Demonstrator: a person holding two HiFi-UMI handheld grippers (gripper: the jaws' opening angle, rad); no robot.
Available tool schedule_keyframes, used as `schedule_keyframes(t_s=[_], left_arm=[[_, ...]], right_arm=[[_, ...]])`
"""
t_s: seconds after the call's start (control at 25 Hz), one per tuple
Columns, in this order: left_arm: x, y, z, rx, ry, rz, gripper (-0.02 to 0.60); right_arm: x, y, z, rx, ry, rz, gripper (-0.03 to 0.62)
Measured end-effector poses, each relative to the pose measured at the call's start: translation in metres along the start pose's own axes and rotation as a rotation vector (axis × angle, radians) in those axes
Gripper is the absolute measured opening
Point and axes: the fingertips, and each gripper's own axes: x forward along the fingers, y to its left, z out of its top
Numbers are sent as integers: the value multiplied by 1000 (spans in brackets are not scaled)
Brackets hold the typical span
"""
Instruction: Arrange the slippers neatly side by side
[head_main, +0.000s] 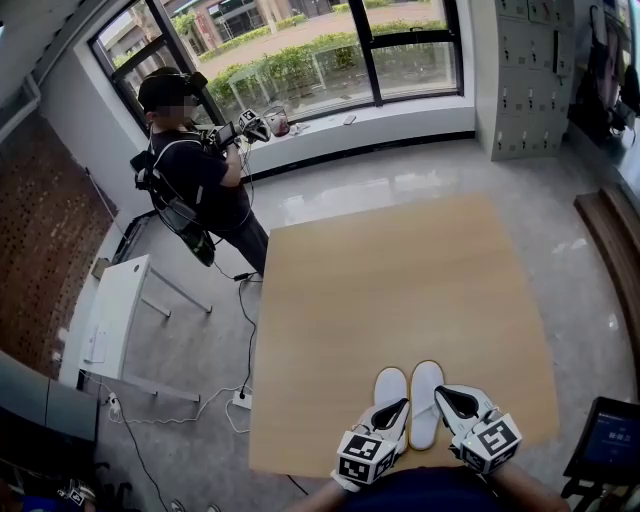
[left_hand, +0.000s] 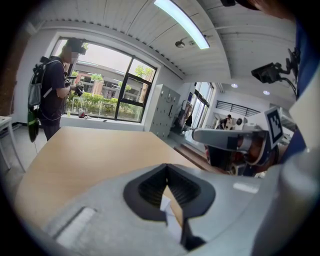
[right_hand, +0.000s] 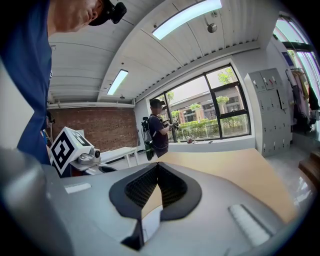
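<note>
Looking down in the head view, two white slippers lie on the wooden table (head_main: 400, 280) close to its near edge, roughly midway along it. The left slipper (head_main: 390, 386) and the right slipper (head_main: 427, 392) are parallel, touching or nearly so along their inner sides, toes toward the far edge. The right one's toe reaches slightly farther out. The left gripper (head_main: 400, 406) hangs over the heel of the left slipper and the right gripper (head_main: 442, 394) over the heel of the right one.

In the left gripper view, the jaws are pressed together at their tips with nothing pinched; a sliver of white slipper and table shows through the gap behind the tips.

In the right gripper view, the jaws likewise meet at the tips, gripping nothing, with white slipper and table visible below them.

By my judgement the arranging is all but done: the pair already sits side by side. At most, evening the toes remains, then lifting both grippers clear.
</note>
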Motion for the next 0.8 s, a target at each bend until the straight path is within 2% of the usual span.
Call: schedule_keyframes(t_s=[0.4, 0.8], left_arm=[[-1, -1, -2, -6, 7, 0, 3], [-6, 3, -6, -10, 15, 0, 3]], right_arm=[[2, -1, 8, 33, -10, -16, 9], [5, 4, -1, 53, -2, -16, 9]])
